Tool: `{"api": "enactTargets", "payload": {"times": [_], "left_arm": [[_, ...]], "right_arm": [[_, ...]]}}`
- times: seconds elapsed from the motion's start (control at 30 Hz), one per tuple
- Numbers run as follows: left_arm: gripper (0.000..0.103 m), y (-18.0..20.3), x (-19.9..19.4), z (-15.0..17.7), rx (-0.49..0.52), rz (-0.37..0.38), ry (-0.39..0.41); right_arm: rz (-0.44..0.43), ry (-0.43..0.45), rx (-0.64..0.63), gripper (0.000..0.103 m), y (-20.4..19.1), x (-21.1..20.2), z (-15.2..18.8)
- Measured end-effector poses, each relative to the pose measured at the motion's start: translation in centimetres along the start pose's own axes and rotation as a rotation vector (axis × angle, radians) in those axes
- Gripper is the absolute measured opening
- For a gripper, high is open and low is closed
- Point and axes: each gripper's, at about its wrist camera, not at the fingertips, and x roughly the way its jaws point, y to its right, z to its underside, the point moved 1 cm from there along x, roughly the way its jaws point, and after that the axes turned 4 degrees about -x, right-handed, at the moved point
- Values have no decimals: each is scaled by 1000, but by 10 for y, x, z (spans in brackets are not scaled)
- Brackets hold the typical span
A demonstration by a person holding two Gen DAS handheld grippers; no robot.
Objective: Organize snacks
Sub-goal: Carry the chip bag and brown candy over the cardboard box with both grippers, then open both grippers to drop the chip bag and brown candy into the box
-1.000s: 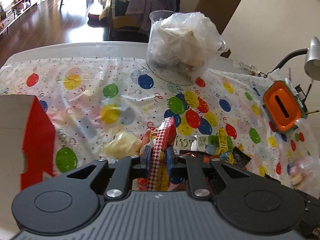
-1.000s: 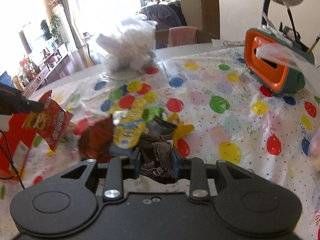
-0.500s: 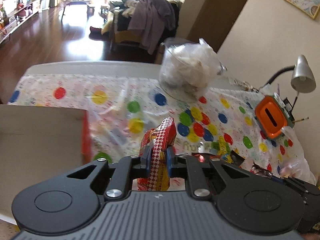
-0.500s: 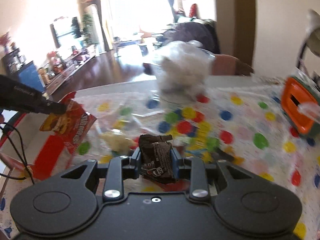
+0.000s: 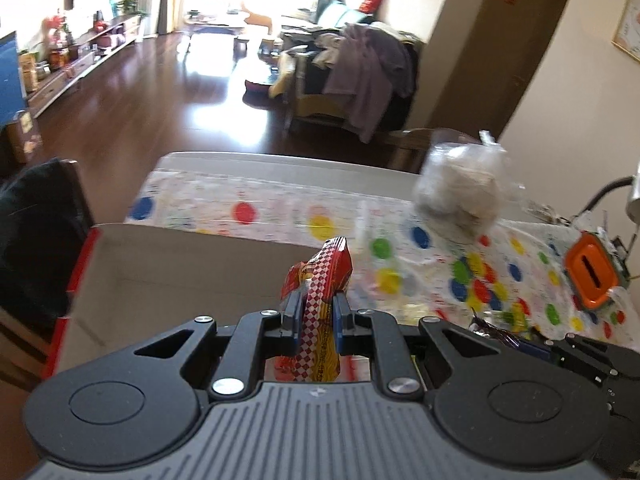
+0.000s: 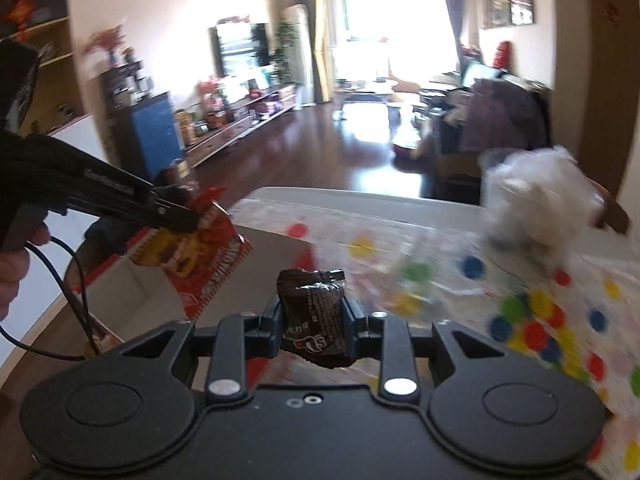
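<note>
At the far left of the right wrist view we see a hand (image 6: 12,264) gripping the handle of the left gripper (image 6: 180,216), with a thin black cable (image 6: 72,304) looping below it. The left gripper's fingers are clamped on a red snack packet (image 6: 196,252), which hangs above the open cardboard box (image 6: 132,304). In the left wrist view we see the same packet, the red snack packet (image 5: 320,280), pinched upright between the two blue pads (image 5: 294,312), with the box (image 5: 180,272) directly beneath and ahead of it. The box shows a plain brown interior and red outer walls, and it sits at the left end of the table.

Moving right, we find the right gripper (image 6: 312,316) closed on a dark brown candy wrapper (image 6: 316,312), which stands upright between its fingers. The wrapper is held over the near edge of the box, just beside the balloon-patterned tablecloth (image 6: 520,280).

Further right on the tablecloth, we note a clear container stuffed with white plastic bags (image 5: 460,192), standing near the far edge of the table. A few loose snacks (image 5: 500,328) lie on the cloth beside the right gripper's body, blurred. At the far right stands an orange and green holder (image 5: 592,276), with a desk lamp (image 5: 628,196) just behind it.
</note>
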Motion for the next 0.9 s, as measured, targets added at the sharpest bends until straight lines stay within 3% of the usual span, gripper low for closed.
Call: {"api": "enactTargets", "payload": {"times": [0.2,0.47,0.7,0.9], "left_arm": [[14,-47,0,-1,-14,-77,16],[14,-96,26,14,-65,-153,-59],[14,-110,30,33,-50,-165,-89],[14,-106,33,42,-23,-165,-101]], "right_arm": [[-74,-35,-66,29,-46,40,-17],[-112,-177,-148,29,-93,105,-8],[-98,-277,-152,29,-105,127,6],[-99,-281,-121,32,-106,122,10]]}}
